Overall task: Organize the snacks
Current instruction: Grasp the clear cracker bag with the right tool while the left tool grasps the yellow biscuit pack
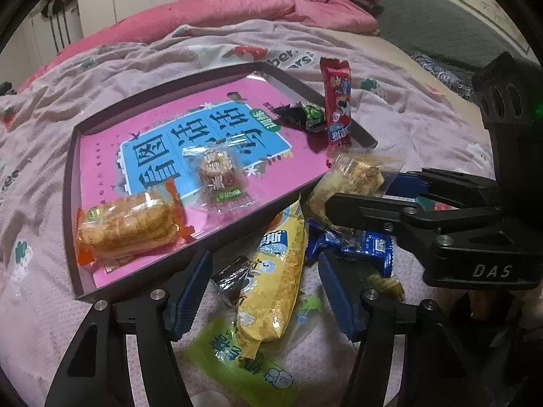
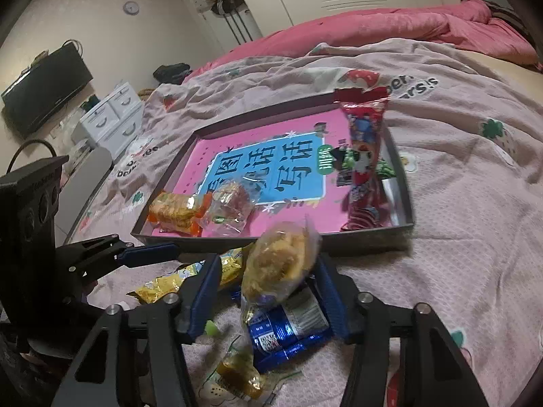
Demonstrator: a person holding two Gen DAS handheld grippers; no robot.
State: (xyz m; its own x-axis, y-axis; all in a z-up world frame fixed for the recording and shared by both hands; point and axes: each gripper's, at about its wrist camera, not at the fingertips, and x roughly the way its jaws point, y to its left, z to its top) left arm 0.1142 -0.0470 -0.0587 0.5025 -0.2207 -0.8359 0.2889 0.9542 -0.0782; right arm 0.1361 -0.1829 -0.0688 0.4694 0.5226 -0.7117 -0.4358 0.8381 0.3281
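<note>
Right tool (image 2: 268,291) is clamped on a clear-wrapped pastry (image 2: 278,261); left tool (image 1: 261,288) gapes around the yellow packet (image 1: 275,278). Next: into the tray (image 2: 237,242).

A bed spread with a crumpled pale-pink printed sheet (image 1: 390,118) is carrying everything. Lying on it are a shallow dark-rimmed tray with a pink floor (image 1: 73,169), a long yellow foil snack packet (image 1: 278,271), a blue foil packet (image 2: 288,332), a green plastic packet (image 1: 237,366) and a bunched pink quilt (image 1: 237,10).

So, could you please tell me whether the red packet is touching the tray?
Touching: the right wrist view shows the red packet lying inside the tray, its top over the far rim.
</note>
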